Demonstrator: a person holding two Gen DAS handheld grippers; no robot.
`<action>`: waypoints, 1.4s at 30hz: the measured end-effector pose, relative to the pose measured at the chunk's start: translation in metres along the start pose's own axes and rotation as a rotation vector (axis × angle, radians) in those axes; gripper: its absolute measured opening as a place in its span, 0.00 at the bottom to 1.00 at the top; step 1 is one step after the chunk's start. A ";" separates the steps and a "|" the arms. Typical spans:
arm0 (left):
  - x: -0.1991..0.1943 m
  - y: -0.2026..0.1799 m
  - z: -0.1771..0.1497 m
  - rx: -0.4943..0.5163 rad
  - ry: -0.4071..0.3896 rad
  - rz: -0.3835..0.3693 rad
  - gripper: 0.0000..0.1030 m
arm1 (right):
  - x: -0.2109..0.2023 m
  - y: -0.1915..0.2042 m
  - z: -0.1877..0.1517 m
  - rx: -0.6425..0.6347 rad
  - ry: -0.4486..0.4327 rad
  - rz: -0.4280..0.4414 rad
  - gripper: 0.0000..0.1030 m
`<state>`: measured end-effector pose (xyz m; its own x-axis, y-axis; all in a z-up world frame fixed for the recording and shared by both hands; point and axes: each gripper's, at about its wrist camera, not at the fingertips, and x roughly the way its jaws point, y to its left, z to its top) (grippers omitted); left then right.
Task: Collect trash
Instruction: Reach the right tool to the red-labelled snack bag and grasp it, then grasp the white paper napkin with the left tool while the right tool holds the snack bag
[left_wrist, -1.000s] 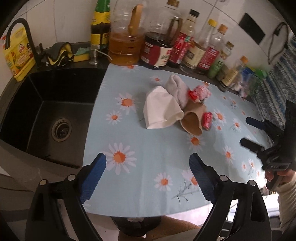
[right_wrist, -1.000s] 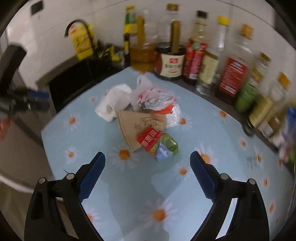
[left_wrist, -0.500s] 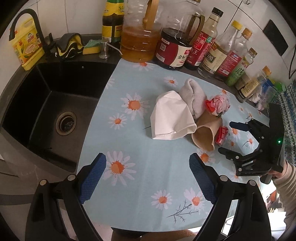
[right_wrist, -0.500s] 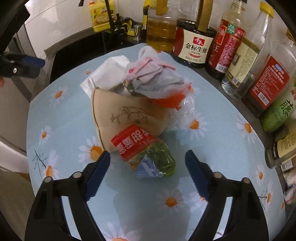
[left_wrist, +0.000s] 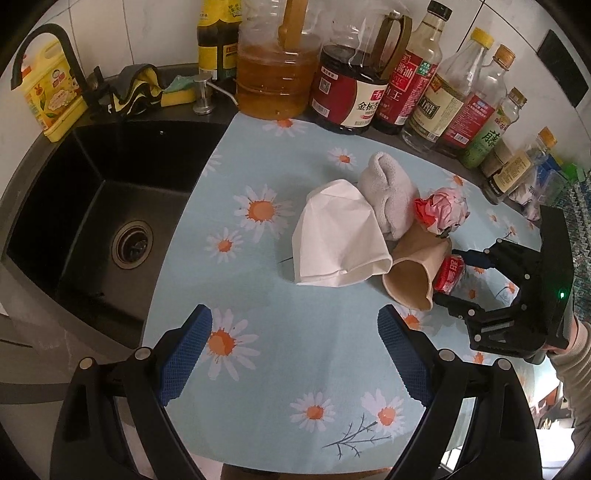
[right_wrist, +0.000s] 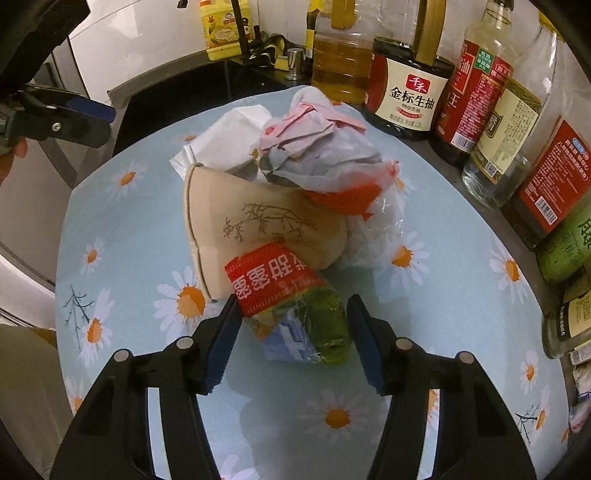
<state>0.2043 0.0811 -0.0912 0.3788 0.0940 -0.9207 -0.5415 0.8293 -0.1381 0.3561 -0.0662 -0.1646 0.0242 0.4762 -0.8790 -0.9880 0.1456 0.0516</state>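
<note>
A pile of trash lies on the daisy-print mat (left_wrist: 266, 332): a white paper bag (left_wrist: 332, 236), a grey cloth (left_wrist: 388, 188), a crumpled pink and red plastic bag (left_wrist: 443, 210), a brown paper cone (right_wrist: 258, 221) and a red and green snack wrapper (right_wrist: 288, 295). My right gripper (right_wrist: 293, 317) is open, and its blue pads (right_wrist: 225, 332) have closed in to either side of the wrapper, which still rests on the mat. My left gripper (left_wrist: 295, 354) hangs open over the mat's front edge with nothing between its fingers, well short of the pile.
A black sink (left_wrist: 110, 206) lies to the left of the mat. Several oil and sauce bottles (left_wrist: 351, 92) line the back wall close behind the pile. A yellow detergent bottle (left_wrist: 51, 99) and a sponge (left_wrist: 177, 92) sit by the faucet.
My right gripper has come down to the snack wrapper and its jaws have narrowed around it. My left gripper has moved forward over the mat and stayed open.
</note>
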 end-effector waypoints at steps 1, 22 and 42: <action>0.000 -0.001 0.001 0.001 0.001 0.001 0.86 | -0.001 -0.001 0.000 0.009 -0.002 0.004 0.55; 0.035 -0.025 0.043 0.053 0.036 -0.031 0.86 | -0.076 0.006 -0.039 0.227 -0.142 0.101 0.51; 0.092 -0.027 0.068 0.070 0.165 -0.006 0.91 | -0.100 0.012 -0.064 0.421 -0.247 0.174 0.51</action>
<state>0.3049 0.1054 -0.1472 0.2501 0.0019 -0.9682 -0.4840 0.8663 -0.1233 0.3324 -0.1676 -0.1064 -0.0496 0.7079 -0.7046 -0.8346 0.3581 0.4185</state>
